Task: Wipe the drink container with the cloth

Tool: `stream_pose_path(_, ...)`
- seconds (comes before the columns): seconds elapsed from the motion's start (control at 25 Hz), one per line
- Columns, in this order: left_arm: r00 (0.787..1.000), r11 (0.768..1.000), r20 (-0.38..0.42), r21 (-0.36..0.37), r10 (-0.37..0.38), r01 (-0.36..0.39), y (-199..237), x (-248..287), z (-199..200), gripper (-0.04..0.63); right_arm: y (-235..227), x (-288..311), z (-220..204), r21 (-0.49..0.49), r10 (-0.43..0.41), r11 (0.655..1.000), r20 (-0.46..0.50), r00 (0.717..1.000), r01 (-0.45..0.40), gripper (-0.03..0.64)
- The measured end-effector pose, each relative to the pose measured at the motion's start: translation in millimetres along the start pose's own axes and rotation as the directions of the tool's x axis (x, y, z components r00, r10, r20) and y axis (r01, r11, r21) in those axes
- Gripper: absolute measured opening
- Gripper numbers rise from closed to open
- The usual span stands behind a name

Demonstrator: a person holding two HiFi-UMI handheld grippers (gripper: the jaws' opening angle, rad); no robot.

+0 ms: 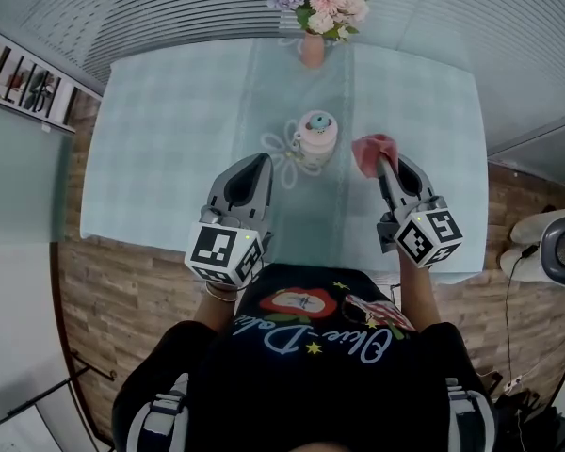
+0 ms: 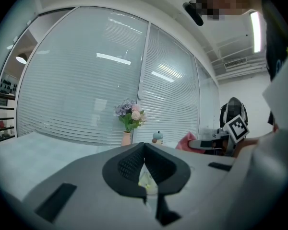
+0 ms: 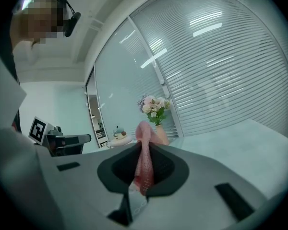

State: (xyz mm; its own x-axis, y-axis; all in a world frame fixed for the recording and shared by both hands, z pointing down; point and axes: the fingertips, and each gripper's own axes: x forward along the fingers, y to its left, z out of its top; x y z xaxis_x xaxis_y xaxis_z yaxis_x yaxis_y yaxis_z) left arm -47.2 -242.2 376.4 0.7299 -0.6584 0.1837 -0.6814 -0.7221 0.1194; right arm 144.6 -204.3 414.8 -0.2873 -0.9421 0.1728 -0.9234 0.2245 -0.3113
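The drink container (image 1: 315, 137) is a small white and pink cup with a teal-topped lid, standing mid-table on a flower-shaped coaster; it shows small in the left gripper view (image 2: 157, 137) and the right gripper view (image 3: 118, 133). My right gripper (image 1: 384, 164) is shut on a pink cloth (image 1: 371, 151), held above the table to the right of the cup; the cloth (image 3: 144, 163) hangs between the jaws. My left gripper (image 1: 260, 161) hovers left of the cup, jaws closed together with nothing held (image 2: 144, 153).
A pink vase of flowers (image 1: 315, 12) stands at the table's far edge. The table (image 1: 169, 130) has a pale checked cloth. A glass wall with blinds lies beyond. A white appliance (image 1: 557, 245) sits on the wooden floor at right.
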Motion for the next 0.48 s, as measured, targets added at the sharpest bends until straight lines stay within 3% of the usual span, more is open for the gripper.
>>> stream_pose_path(0.48,1.0,1.0,-0.012,0.007,-0.004,0.005,-0.6,3.8,-1.9,0.003,0.3,-5.7,-5.3,0.015,0.001,1.0,-0.013,1.0,-0.001,0.025)
